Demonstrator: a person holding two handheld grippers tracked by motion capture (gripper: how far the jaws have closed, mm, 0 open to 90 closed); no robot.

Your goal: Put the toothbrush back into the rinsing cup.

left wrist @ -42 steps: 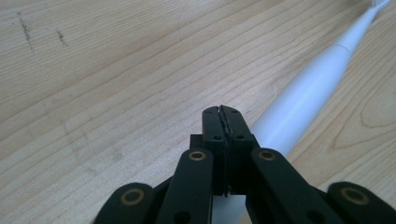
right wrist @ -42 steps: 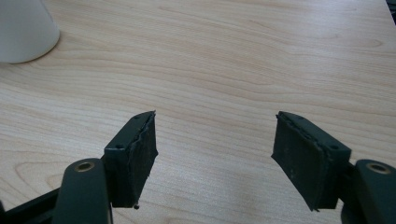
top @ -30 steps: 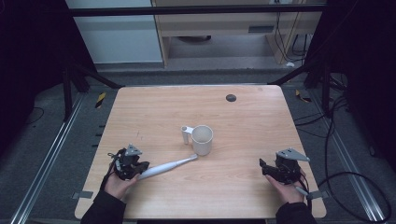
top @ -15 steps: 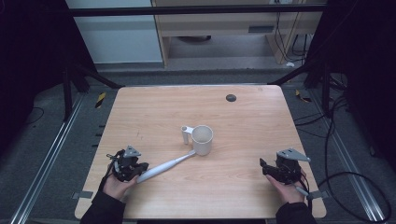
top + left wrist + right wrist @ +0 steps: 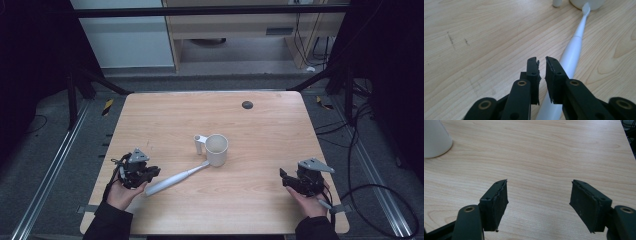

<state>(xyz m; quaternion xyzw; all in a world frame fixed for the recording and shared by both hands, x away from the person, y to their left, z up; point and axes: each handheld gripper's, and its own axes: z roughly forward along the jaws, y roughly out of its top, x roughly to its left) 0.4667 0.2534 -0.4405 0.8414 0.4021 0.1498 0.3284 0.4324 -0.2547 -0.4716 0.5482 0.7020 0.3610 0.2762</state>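
Left gripper point(image 5: 152, 172) low at the near left of the wooden table point(image 5: 260, 120), resting in the person's left hand point(image 5: 122, 192). Jaws narrowly parted, a thin slit between the pads, having just been opening; nothing clamped in that slit. White electric toothbrush point(image 5: 175, 179) flat on the table, its thick handle end just beside the left gripper's tips, slanting away up and to the right toward the cup point(image 5: 216, 149). Brush head touching or almost touching the foot of the cup; contact not clear from above.

In the left gripper view, left gripper point(image 5: 542, 65) seen along its own black jaws, toothbrush point(image 5: 571, 53) running under and past the right-hand jaw, its handle passing beneath that jaw rather than between the two pads. Bristle end point(image 5: 586, 8) up at the top edge, against the base of the cup point(image 5: 587, 3). A small white piece point(image 5: 557, 2) just left of the cup; seen from above as a small white upright part point(image 5: 200, 142) beside the cup, whether joined to it hard to tell.

Right gripper point(image 5: 286, 178) at the near right of the table in the right hand point(image 5: 310, 200), well apart from toothbrush and cup. In the right gripper view, right gripper point(image 5: 539, 197) with jaws spread wide, bare wood between them, the cup point(image 5: 435, 138) off at the upper left corner.
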